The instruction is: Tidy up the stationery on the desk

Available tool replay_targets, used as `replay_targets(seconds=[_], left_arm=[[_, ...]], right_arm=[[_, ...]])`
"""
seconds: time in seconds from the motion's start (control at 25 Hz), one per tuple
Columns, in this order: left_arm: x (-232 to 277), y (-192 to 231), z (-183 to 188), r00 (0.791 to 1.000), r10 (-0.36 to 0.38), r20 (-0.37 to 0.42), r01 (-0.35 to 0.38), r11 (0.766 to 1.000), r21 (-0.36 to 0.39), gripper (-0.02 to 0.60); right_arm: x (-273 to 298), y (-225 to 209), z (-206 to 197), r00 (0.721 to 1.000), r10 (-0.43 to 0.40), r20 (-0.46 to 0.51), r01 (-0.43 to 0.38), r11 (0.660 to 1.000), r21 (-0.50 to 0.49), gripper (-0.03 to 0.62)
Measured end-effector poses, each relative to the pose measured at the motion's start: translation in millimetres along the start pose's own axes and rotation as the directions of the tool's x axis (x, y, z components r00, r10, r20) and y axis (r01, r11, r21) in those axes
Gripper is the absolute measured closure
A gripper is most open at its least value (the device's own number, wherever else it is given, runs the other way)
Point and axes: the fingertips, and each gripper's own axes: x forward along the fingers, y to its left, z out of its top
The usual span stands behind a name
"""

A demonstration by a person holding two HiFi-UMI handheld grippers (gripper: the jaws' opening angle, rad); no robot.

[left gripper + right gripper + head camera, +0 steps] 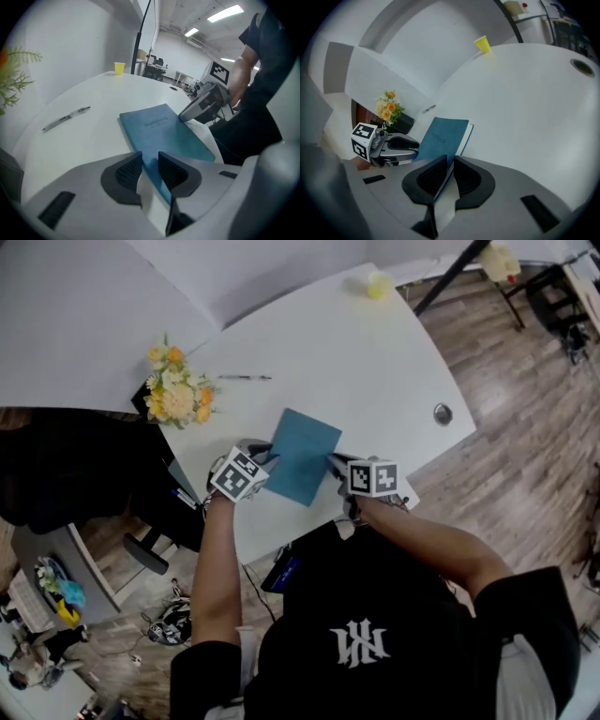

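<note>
seen from above, leaning over a white desk (375, 371) with a curved outer edge. both bare forearms stretched forward and down, elbows bent, left forearm (217, 568) running almost straight ahead, right forearm (431, 545) angled in from the side. in each hand a grey moulded tool, topped with a cube of black and white square markers.

between the two tools, near the front edge of the desk: a teal notebook (305, 454), flat and rectangular, matte soft-looking cover with a small embossed word, pale page edges showing along one side. lying at an angle to the desk edge.

left gripper (149, 171) pointing steeply down at the notebook's near left corner. jaws standing apart, dark ribbed pads on either side of the cover's edge, not seen pressing on it.

right gripper (447, 178) tilted down at the opposite side of the notebook. jaws drawn close and clamped on the cover's edge, ribbed pads against both faces.

further back on the desk, well apart from the notebook: a slim clear pen (246, 378), lying flat. at the far end, a small yellow paper cup (378, 285). at the left edge, a bunch of yellow and orange flowers (178, 390) with green sprigs. towards the right edge, a round hole (442, 413) with a grey rim. beyond the desk, a wood-grain plank floor (525, 427).
</note>
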Motion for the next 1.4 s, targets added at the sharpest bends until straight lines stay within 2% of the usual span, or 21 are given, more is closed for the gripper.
replay_targets(seconds=[0.16,0.36,0.52,0.76,0.84,1.0,1.2,1.4], left_arm=[[10.0,-19.2,8.3,0.999,0.025,0.02,-0.024,0.997,-0.073,0.472],[24.3,-45.2,18.5,0.998,0.06,0.013,-0.057,0.988,-0.146,0.472],[36.9,-69.8,28.1,0.997,0.074,0.0,-0.072,0.98,-0.187,0.473],[55.3,-98.0,48.7,0.993,0.114,0.01,-0.108,0.961,-0.255,0.479],[63.2,-106.5,55.0,0.992,0.127,0.005,-0.122,0.957,-0.264,0.482],[71.7,-116.1,62.6,0.987,0.162,0.01,-0.152,0.944,-0.292,0.482],[72.5,-116.5,64.9,0.979,0.202,0.001,-0.191,0.928,-0.32,0.483],[73.7,-115.5,63.7,0.979,0.205,-0.006,-0.195,0.926,-0.323,0.483]], right_arm=[[-10.7,-16.1,19.4,0.999,0.008,-0.034,-0.013,0.989,-0.15,0.526],[-19.2,-32.8,42.4,0.995,0.026,-0.098,-0.058,0.939,-0.34,0.526],[-24.7,-45.4,56.3,0.986,0.032,-0.166,-0.108,0.875,-0.472,0.526],[-32.1,-65.0,69.7,0.966,0.041,-0.254,-0.193,0.771,-0.607,0.526],[-34.1,-71.8,73.3,0.962,0.037,-0.269,-0.208,0.737,-0.643,0.526],[-40.0,-82.0,75.5,0.96,0.037,-0.277,-0.222,0.701,-0.677,0.526],[-40.1,-83.6,76.3,0.953,0.036,-0.299,-0.256,0.624,-0.739,0.525],[-37.9,-82.4,73.6,0.95,0.05,-0.308,-0.275,0.602,-0.75,0.525]])
